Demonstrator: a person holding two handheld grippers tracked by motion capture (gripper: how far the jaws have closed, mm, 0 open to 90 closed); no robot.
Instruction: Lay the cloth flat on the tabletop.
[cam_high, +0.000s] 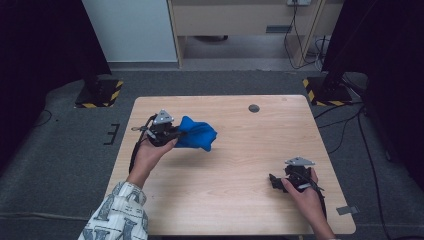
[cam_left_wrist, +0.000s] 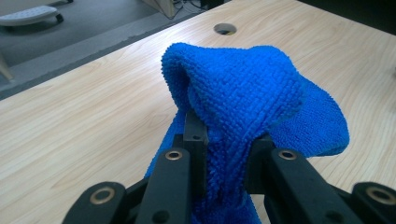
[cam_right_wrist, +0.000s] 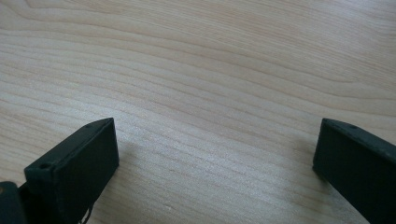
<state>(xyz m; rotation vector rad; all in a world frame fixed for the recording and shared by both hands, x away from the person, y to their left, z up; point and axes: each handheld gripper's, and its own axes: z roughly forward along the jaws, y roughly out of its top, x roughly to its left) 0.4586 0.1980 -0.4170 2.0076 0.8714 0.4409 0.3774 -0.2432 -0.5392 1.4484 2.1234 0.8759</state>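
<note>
One bunched fold of blue cloth (cam_left_wrist: 243, 98) sits pinched in my left hand-held gripper (cam_left_wrist: 226, 154), so it could slip out while my right hand-held gripper (cam_right_wrist: 215, 154) waits wide open, holding nothing.

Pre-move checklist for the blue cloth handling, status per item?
1. Left gripper shut on the blue cloth: ok, the jaws pinch a bunched fold.
2. Cloth lifted off the table: cannot tell; the pinched part rises, the far end may rest on the wood.
3. Right gripper open with nothing between the jaws: ok, only bare wood shows between them.
4. Right gripper apart from the cloth: ok, in the high view it sits near the table's right front, well away.
5. Cable hole away from the cloth: ok.
6. Free corner for the right gripper to take: cannot tell, cloth is bunched.
</note>
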